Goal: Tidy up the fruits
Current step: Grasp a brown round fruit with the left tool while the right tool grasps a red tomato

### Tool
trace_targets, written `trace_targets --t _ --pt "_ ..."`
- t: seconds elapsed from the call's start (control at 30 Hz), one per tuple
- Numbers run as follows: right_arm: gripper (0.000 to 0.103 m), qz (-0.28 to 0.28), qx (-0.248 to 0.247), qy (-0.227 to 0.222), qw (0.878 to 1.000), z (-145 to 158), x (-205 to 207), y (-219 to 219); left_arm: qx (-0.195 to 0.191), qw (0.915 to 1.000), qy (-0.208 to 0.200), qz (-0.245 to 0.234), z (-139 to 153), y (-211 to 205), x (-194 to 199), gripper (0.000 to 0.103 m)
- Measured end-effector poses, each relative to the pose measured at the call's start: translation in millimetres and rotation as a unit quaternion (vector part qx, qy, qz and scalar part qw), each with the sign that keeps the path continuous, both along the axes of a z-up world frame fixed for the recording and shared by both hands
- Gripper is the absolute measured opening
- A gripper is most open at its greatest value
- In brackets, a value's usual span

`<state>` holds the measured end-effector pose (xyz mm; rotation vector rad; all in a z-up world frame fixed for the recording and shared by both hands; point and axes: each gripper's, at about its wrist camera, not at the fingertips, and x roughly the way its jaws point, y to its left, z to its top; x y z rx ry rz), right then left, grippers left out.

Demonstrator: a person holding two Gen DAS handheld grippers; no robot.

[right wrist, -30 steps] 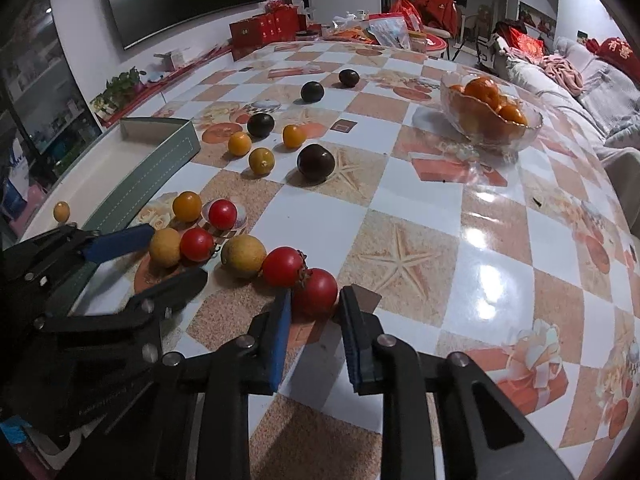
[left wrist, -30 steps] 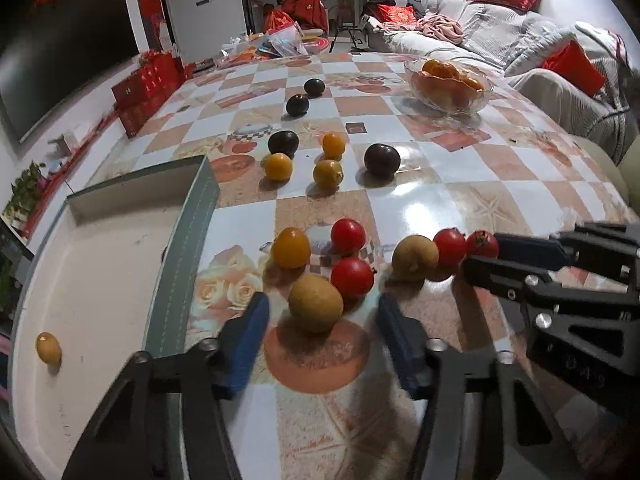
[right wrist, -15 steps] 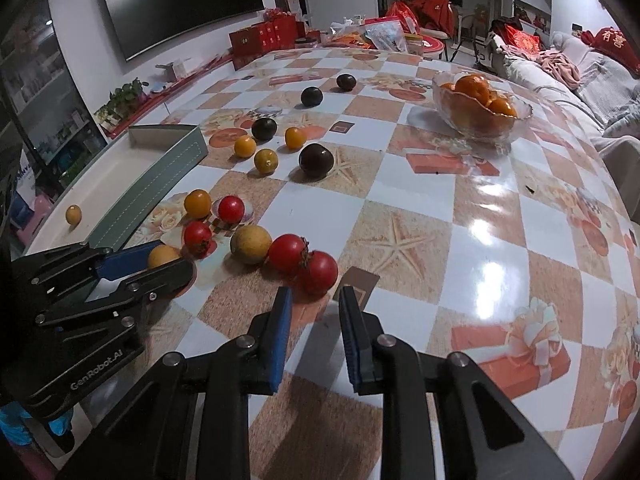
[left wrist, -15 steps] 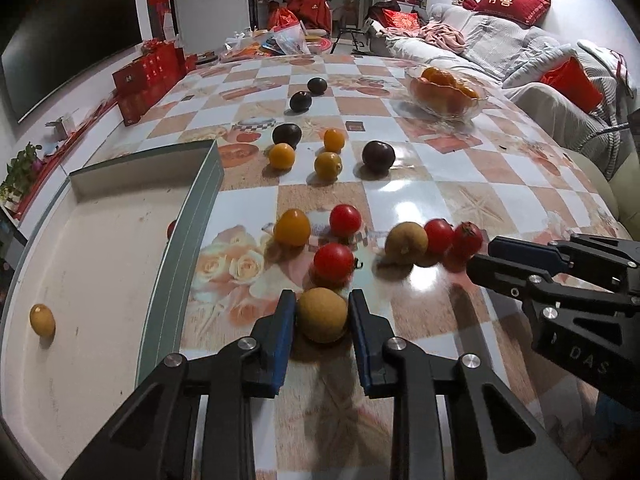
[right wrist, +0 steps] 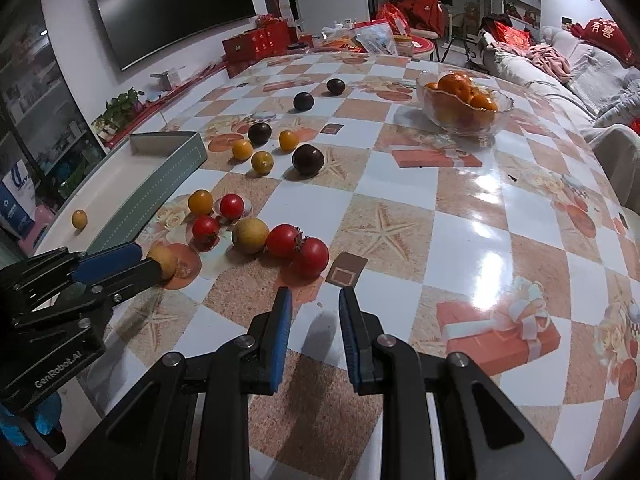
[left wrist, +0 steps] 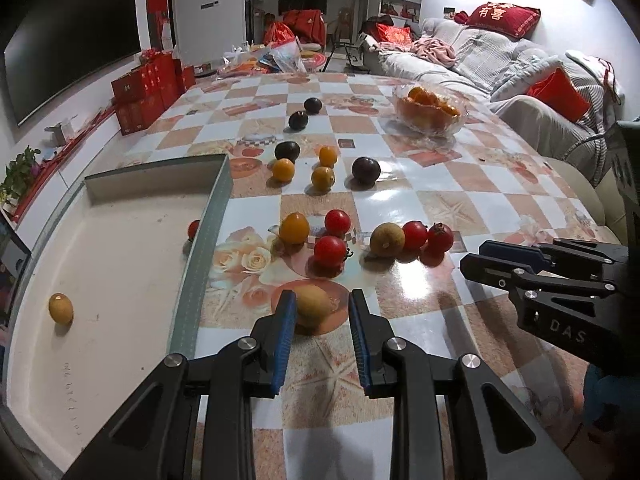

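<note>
Tan-skinned and round, a small fruit [left wrist: 314, 306] is bracketed by the blue pads of the left gripper [left wrist: 322, 308] at 6 o'clock in the left wrist view. The left pad appears to touch it; a gap shows at the right pad, so a firm hold cannot be confirmed, nor can it be told whether the fruit sits on the counter [left wrist: 420, 208] or just above it. The right gripper [right wrist: 312, 304] is held open and empty, short of two red tomatoes [right wrist: 298, 246] at its 12 o'clock.

A slip seems the likeliest fault: the fruit is smooth and nearly spherical, and a loose or off-centre pinch could send it rolling across the glossy top into the cluster of red and orange fruit at 12 o'clock. A carry toward the white tray [left wrist: 120, 272] at 9 o'clock could also catch its raised green rim. One tan fruit [left wrist: 61, 308] and a red one [left wrist: 194, 229] are already seen inside the tray.

The counter is covered in a shiny checked cloth printed with starfish, roses and gift boxes, throwing hard glare. Dark plums [left wrist: 366, 170] lie farther out, a glass bowl of oranges [left wrist: 430, 110] at 1 o'clock. Beyond, a wall television, red gift boxes and a grey sofa with red cushions are visible.
</note>
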<state>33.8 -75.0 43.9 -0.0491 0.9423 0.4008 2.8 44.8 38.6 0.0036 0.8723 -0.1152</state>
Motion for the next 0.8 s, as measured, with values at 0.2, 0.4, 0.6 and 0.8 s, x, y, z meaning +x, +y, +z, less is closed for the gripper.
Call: trace_targets --t 0.2,0.4,0.6,0.8 --pt "0.026 0.0 -0.003 -0.007 1.0 5 -8 1 -0.003 0.9999 -0.01 0.002 8 7 -9 0.029" --pt "0.027 0.006 -0.016 -0.002 1.0 -6 -15 6 -0.008 0.9999 -0.015 0.0 10 14 -17 0.029" --pt "0.027 0.01 -0.028 -0.002 1.0 -13 -17 9 -0.01 0.9999 -0.013 -0.001 9 15 -20 0.029" --pt "0.038 0.013 -0.032 -0.019 0.999 -15 -32 8 -0.014 0.9999 -0.009 0.0 6 17 -22 0.029"
